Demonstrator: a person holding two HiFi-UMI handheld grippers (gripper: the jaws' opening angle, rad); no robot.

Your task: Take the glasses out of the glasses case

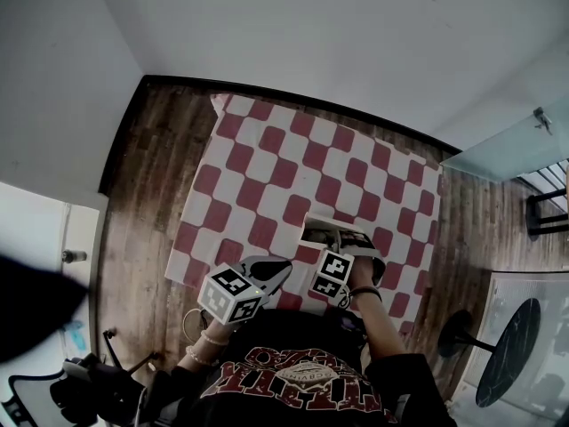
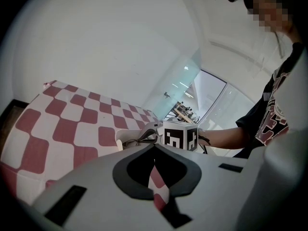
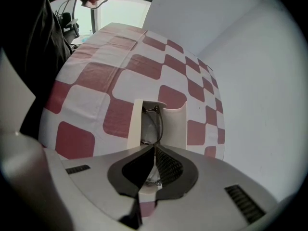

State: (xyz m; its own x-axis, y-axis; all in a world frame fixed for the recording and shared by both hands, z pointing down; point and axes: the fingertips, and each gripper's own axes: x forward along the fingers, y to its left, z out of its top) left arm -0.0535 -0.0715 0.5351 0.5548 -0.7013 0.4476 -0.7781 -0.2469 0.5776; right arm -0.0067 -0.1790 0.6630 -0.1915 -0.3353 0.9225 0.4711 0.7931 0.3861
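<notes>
An open cream glasses case (image 3: 176,123) lies on the red-and-white checked cloth (image 3: 120,81), near the table's front right in the head view (image 1: 322,224). Dark-framed folded glasses (image 3: 153,121) stand on edge inside it. My right gripper (image 3: 154,149) reaches into the case from above, jaws closed with the frame running between their tips; in the head view this gripper (image 1: 349,249) sits over the case. My left gripper (image 1: 282,268) hovers just left of the case, jaws shut and holding nothing (image 2: 154,146). From there I see the case (image 2: 137,139) and the right gripper's marker cube (image 2: 180,134).
The checked cloth (image 1: 293,176) covers the table and stretches toward the far white wall. Wooden floor (image 1: 142,203) lies on both sides. A round black side table (image 1: 516,345) and a glass door (image 1: 516,145) are at the right. The person's forearm (image 2: 226,136) is beside the case.
</notes>
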